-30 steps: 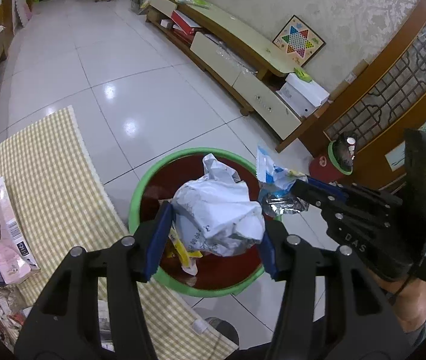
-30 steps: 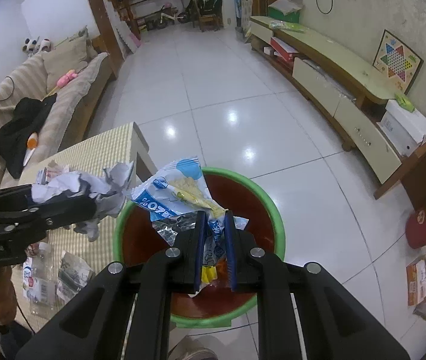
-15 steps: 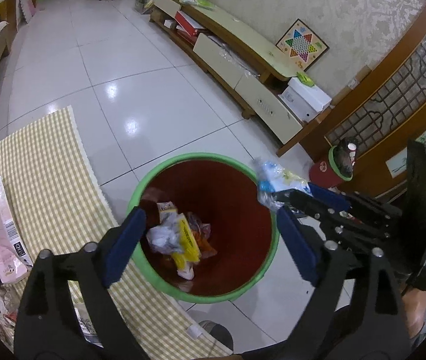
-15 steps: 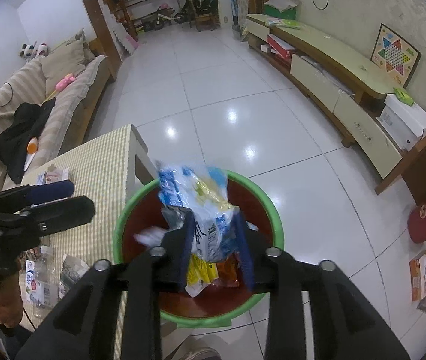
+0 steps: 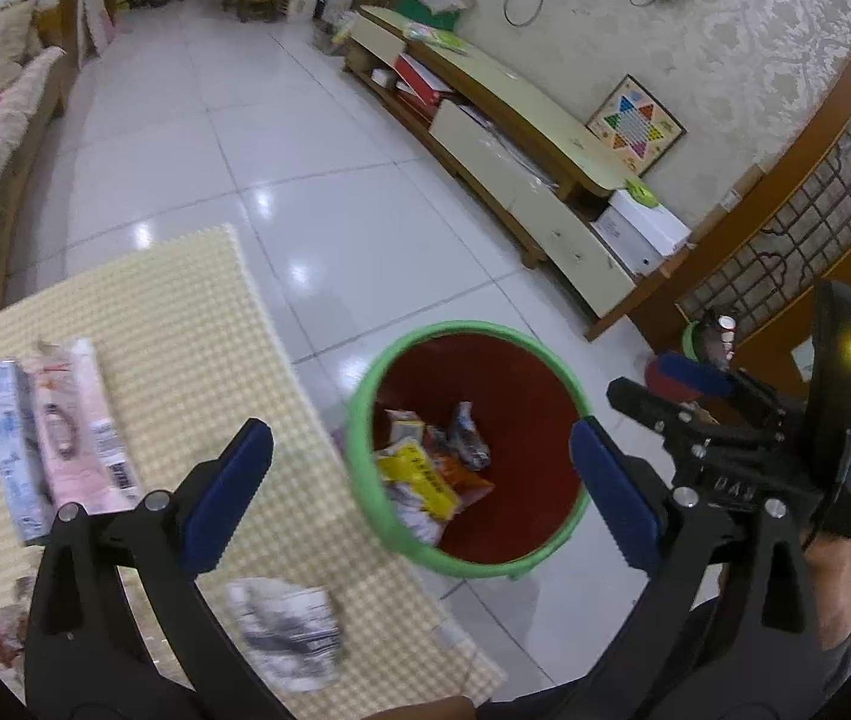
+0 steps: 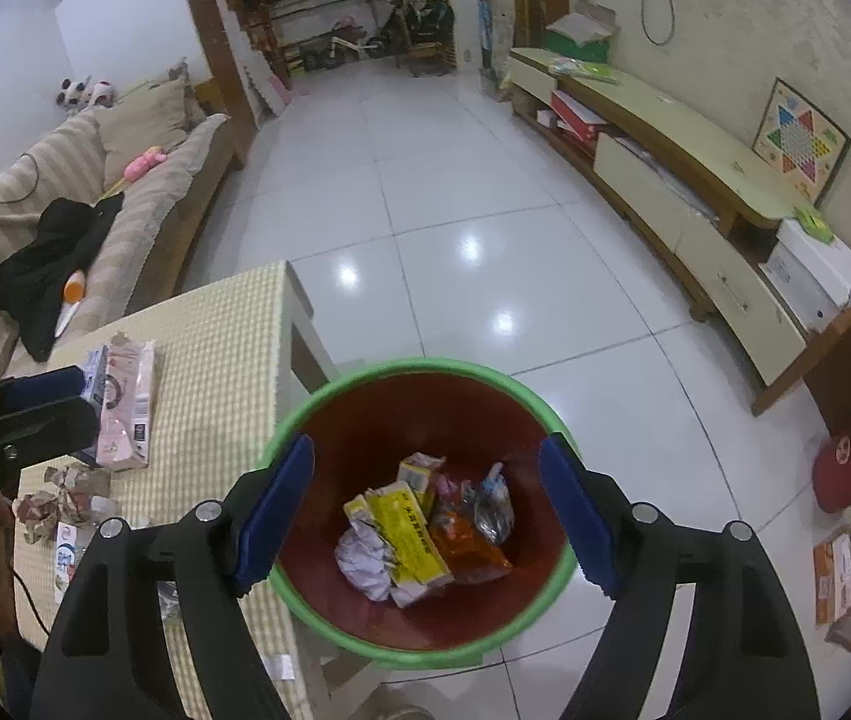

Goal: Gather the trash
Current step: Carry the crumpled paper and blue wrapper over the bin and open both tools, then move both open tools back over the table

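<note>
A green-rimmed bin [image 5: 359,420] with a red inside stands on the floor against the table's end. In it lie a yellow packet [image 6: 407,534], crumpled white paper [image 6: 365,564], an orange wrapper [image 6: 467,546] and a silvery wrapper [image 6: 491,504]. My right gripper [image 6: 428,456] hangs right over the bin [image 6: 413,367], its jaws opening with nothing between them. My left gripper [image 5: 416,444] hovers over the table's edge and the bin's left rim, jaws opening too, empty. Each gripper shows in the other's view: the right gripper [image 5: 653,387], the left gripper [image 6: 65,402].
The yellow checked table [image 5: 185,330] carries a pink packet [image 5: 77,420], a blue-white packet [image 5: 8,438] and a crumpled paper [image 5: 287,630]; brown wrappers [image 6: 59,492] lie near its front. A long cabinet [image 6: 695,168] lines the right wall, a sofa [image 6: 125,180] the left. A small red bin [image 6: 845,474] stands at the right.
Both grippers opened. The white crumpled paper dropped from the left and the blue-white wrapper from the right into the bin. The left gripper drew back toward the table.
</note>
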{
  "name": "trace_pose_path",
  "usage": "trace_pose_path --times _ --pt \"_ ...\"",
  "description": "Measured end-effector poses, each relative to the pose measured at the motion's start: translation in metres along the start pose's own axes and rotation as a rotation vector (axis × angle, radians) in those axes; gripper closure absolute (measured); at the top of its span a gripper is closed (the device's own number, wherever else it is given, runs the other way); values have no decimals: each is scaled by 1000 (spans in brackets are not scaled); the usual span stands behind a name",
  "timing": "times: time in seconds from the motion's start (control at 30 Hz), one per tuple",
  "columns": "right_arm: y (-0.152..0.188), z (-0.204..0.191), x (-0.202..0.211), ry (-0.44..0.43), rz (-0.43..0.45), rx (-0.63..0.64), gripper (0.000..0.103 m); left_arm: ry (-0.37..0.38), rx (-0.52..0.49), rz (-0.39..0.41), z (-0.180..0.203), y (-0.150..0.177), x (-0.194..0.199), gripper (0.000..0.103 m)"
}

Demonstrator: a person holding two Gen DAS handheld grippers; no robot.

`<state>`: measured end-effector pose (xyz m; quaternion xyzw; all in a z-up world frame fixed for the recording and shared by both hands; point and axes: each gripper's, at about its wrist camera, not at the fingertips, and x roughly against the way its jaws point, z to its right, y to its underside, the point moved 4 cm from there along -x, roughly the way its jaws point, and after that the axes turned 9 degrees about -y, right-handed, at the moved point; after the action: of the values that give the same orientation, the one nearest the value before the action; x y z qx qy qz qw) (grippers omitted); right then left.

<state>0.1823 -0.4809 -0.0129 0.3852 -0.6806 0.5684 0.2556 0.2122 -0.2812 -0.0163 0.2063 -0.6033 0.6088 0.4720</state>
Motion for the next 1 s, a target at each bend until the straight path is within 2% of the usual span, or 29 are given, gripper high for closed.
trace_pose_path --times 0.2,0.5,0.7,1.0 --pt "-7 -34 -9 -59 6 45 22 -97 16 63 -45 16 39 6" --pt "-13 -110 -38 -178 -34 119 18 -213 150 48 -143 50 66 6" --pt "-6 -162 -62 -214 -85 180 17 -256 214 38 -191 68 75 6" --pt "3 -217 -95 -240 -134 251 17 -290 302 28 -251 92 82 6"
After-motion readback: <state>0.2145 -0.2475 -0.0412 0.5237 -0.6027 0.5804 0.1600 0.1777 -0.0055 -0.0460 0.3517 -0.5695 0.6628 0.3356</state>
